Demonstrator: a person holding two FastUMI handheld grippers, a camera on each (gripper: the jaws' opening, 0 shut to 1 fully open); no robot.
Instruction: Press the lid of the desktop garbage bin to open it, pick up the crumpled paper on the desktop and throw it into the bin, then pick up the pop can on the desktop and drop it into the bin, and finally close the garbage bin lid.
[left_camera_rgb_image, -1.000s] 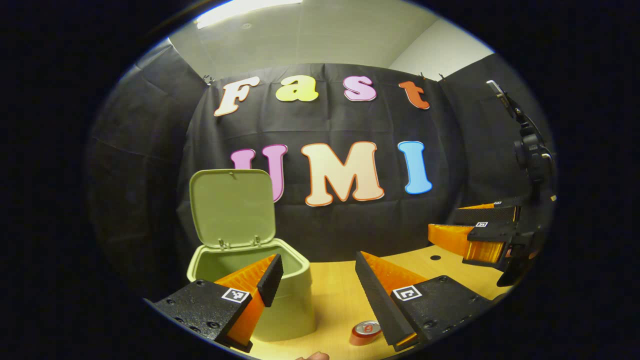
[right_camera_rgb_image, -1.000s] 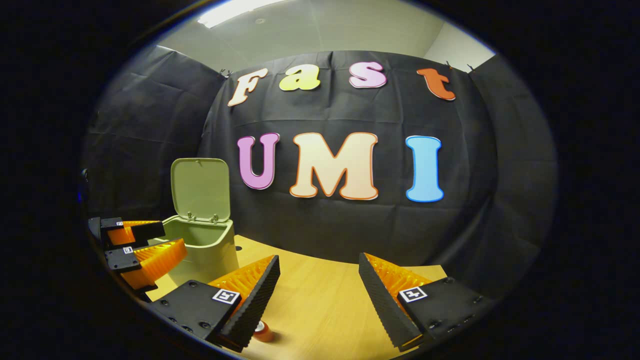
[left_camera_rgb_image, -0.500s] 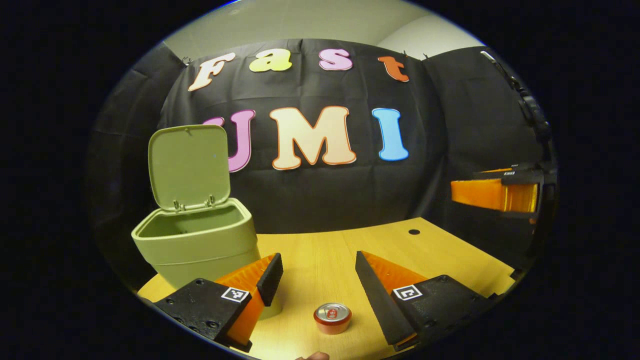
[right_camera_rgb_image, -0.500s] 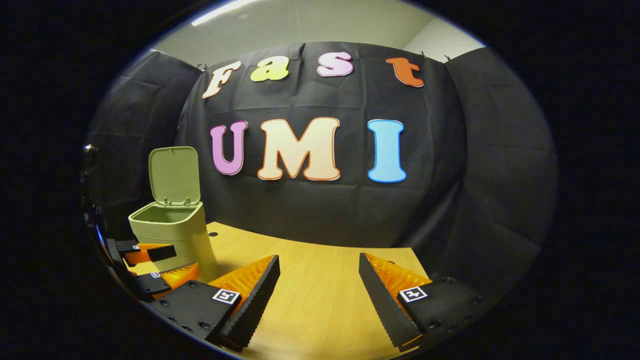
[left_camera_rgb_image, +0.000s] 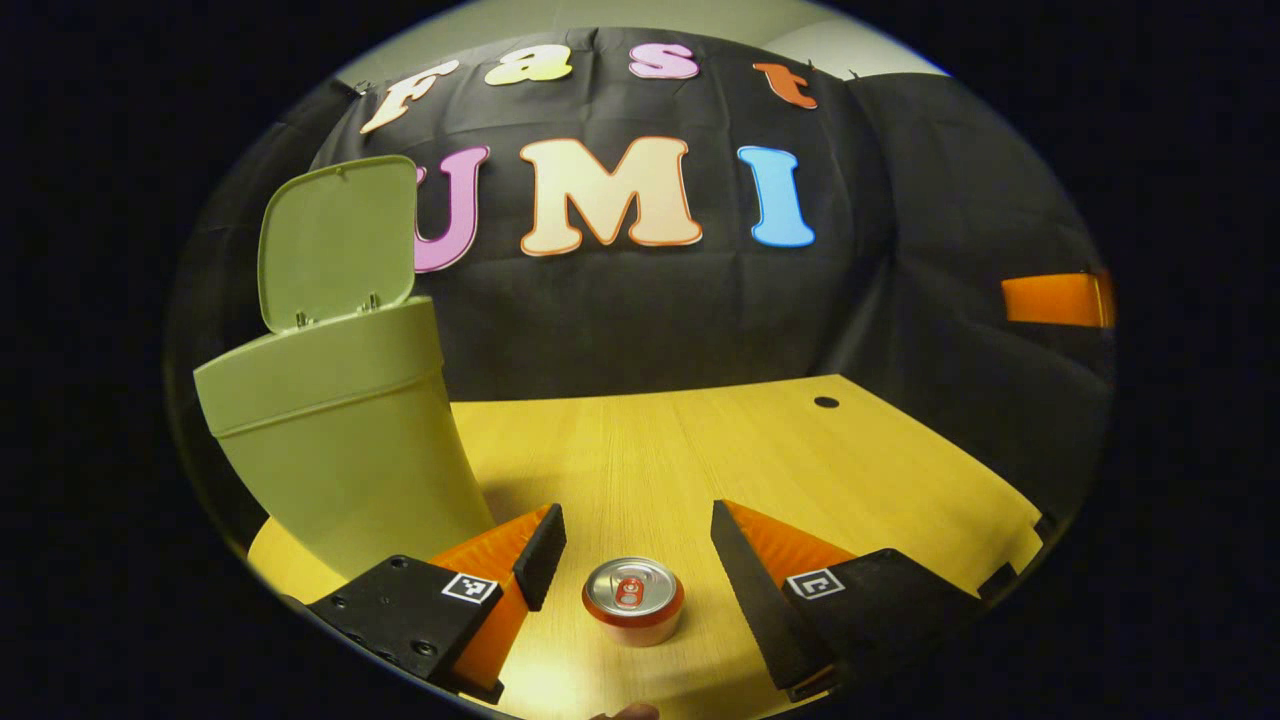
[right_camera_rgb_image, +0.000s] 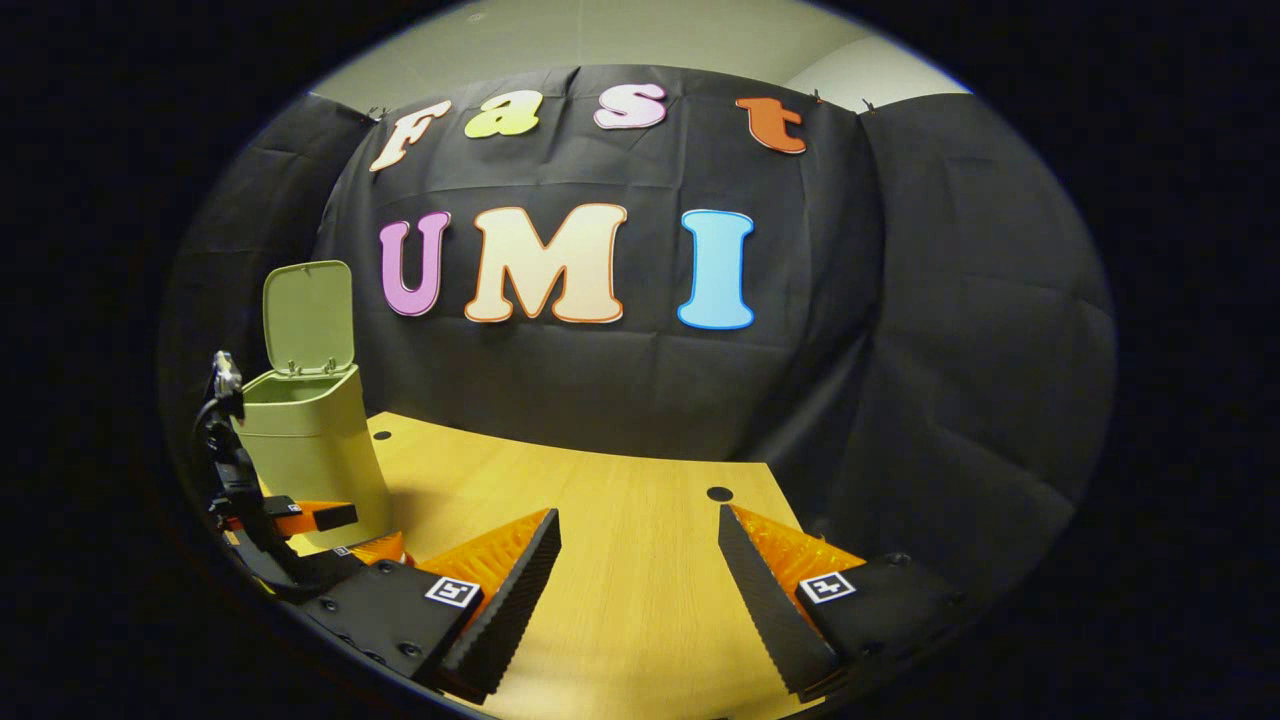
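Note:
A red pop can (left_camera_rgb_image: 633, 601) with a silver top stands upright on the wooden desk (left_camera_rgb_image: 720, 450). My left gripper (left_camera_rgb_image: 630, 550) is open, and the can sits between its two fingers without touching either. The green garbage bin (left_camera_rgb_image: 335, 430) stands to the left of that gripper, its lid (left_camera_rgb_image: 335, 240) swung up. In the right gripper view the bin (right_camera_rgb_image: 305, 440) and its raised lid (right_camera_rgb_image: 308, 317) are at the far left, and the left gripper (right_camera_rgb_image: 300, 530) is low in front of the bin. My right gripper (right_camera_rgb_image: 635, 565) is open over bare desk (right_camera_rgb_image: 620, 540).
The desk has a small round cable hole (left_camera_rgb_image: 826, 402) near its back edge, also visible as a hole (right_camera_rgb_image: 719, 494) in the right gripper view. The black cloth wall closes the back and sides. Part of the right gripper (left_camera_rgb_image: 1055, 298) shows at the far right of the left gripper view.
My left gripper has come down and forward, so the can now lies between its fingers. The bin has shifted left and looms larger. My right gripper has drawn away to the right.

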